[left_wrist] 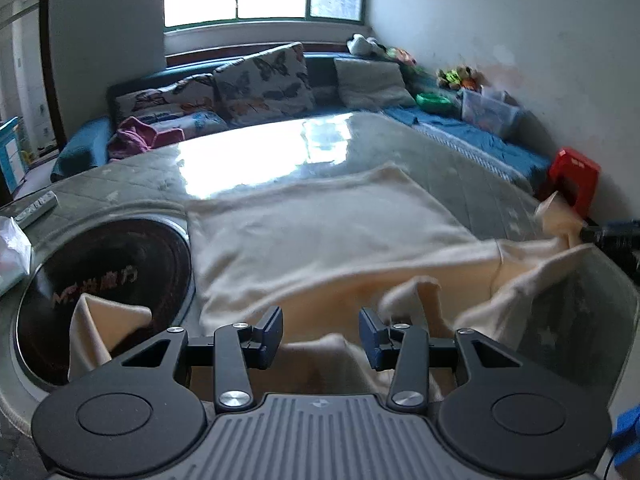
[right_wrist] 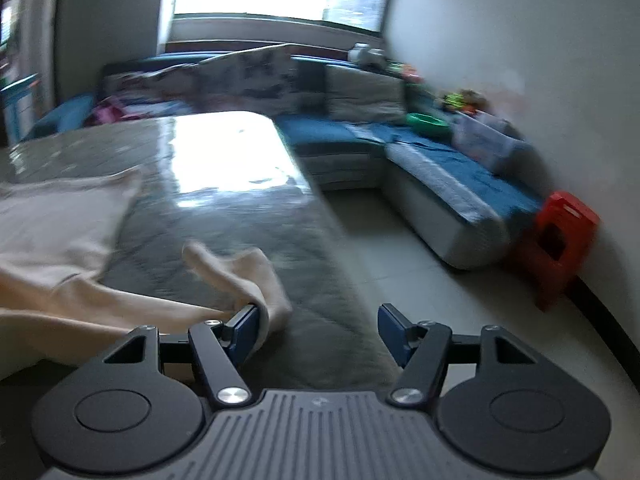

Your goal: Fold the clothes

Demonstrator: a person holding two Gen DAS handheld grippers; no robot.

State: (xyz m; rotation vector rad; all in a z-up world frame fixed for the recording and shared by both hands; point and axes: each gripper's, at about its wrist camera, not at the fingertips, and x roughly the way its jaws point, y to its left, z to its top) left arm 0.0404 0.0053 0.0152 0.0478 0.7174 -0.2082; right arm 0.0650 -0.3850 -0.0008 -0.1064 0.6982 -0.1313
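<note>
A cream garment point(left_wrist: 320, 236) lies spread on the grey glass table point(left_wrist: 480, 176), its near part bunched. My left gripper point(left_wrist: 320, 336) is open just above the bunched near edge, holding nothing. In the right wrist view the same garment point(right_wrist: 60, 220) lies at the left, with a sleeve end point(right_wrist: 248, 276) draped against the left finger point(right_wrist: 244, 332). My right gripper point(right_wrist: 316, 332) is open, and the cloth is not pinched. The right gripper also shows at the right edge of the left wrist view point(left_wrist: 612, 236), by the garment's raised corner.
A round dark cooktop point(left_wrist: 108, 288) is set into the table at the left, with a cloth corner on it. A remote point(left_wrist: 36, 208) lies at the far left. A blue sofa point(right_wrist: 440, 160) with cushions wraps the back and right. A red stool point(right_wrist: 560, 240) stands by the wall.
</note>
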